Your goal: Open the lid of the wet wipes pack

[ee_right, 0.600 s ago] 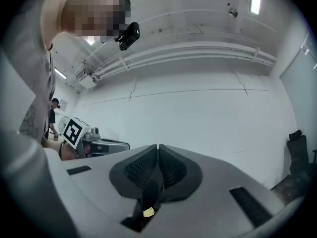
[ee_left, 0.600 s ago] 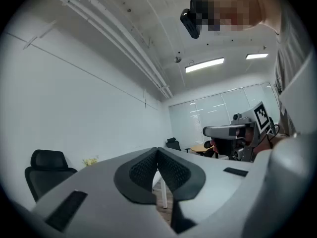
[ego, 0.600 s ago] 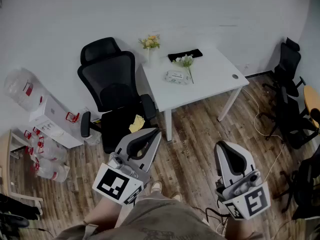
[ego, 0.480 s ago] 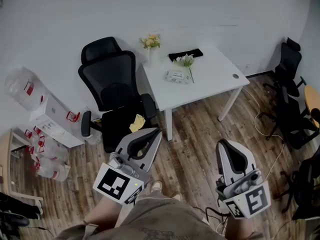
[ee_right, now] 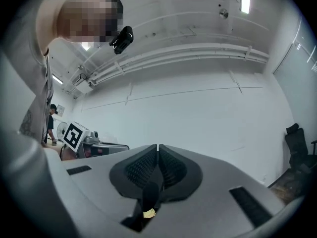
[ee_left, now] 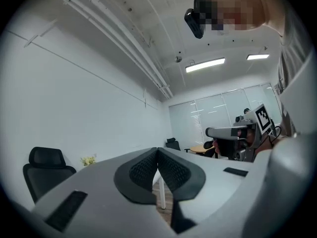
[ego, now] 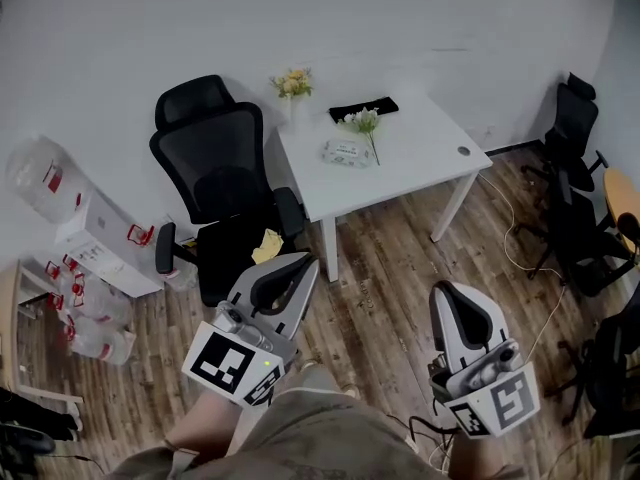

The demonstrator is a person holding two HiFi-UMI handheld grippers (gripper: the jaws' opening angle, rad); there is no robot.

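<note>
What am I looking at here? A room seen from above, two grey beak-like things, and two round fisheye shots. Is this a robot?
There is no robot: a person holds a two-jaw gripper in each hand. The top-down picture comes from a camera on the person's head. The left gripper and right gripper show at its bottom. The two round pictures come from cameras riding on the grippers, each looking along its own jaws. Both pairs of jaws are closed and hold nothing. Ahead stands a white table with the wet wipes pack, white flowers, a flat black item and yellow flowers. A black chair stands beside it.
</note>
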